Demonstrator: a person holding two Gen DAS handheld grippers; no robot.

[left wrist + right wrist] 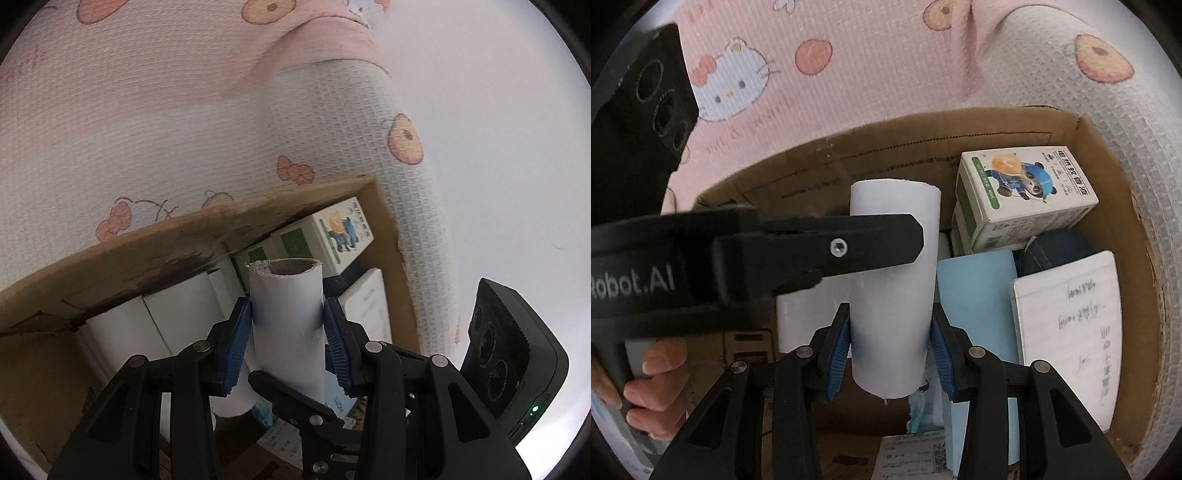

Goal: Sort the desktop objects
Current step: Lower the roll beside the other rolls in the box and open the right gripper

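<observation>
Left wrist view: your left gripper (287,339) is clamped on a white paper-wrapped cardboard tube (286,314), blue ribbed pads (236,345) pressing both sides of it. The tube stands near upright at centre frame, its torn brown core end uppermost, above the open brown corrugated cardboard box (391,229). Inside the box you can see white rolls (177,314) lying along the left wall and a small white-and-green carton with a cartoon panda (332,232) toward the upper right. A black device with three round lenses (506,347) sits at lower right.

Right wrist view: your right gripper (891,345) likewise grips a white paper tube (894,280) at centre frame, pads tight against its sides, over the same box (1108,166). One black finger of the left gripper (820,247) crosses in front of this tube from the left. Your hand (653,387) shows at lower left. In the box: the panda carton (1023,195) at upper right, a lined notepad with handwriting (1071,332) at right, a light blue flat sheet (975,302) beside it. Box rests on a pink-and-white cartoon-print mat (849,74)
</observation>
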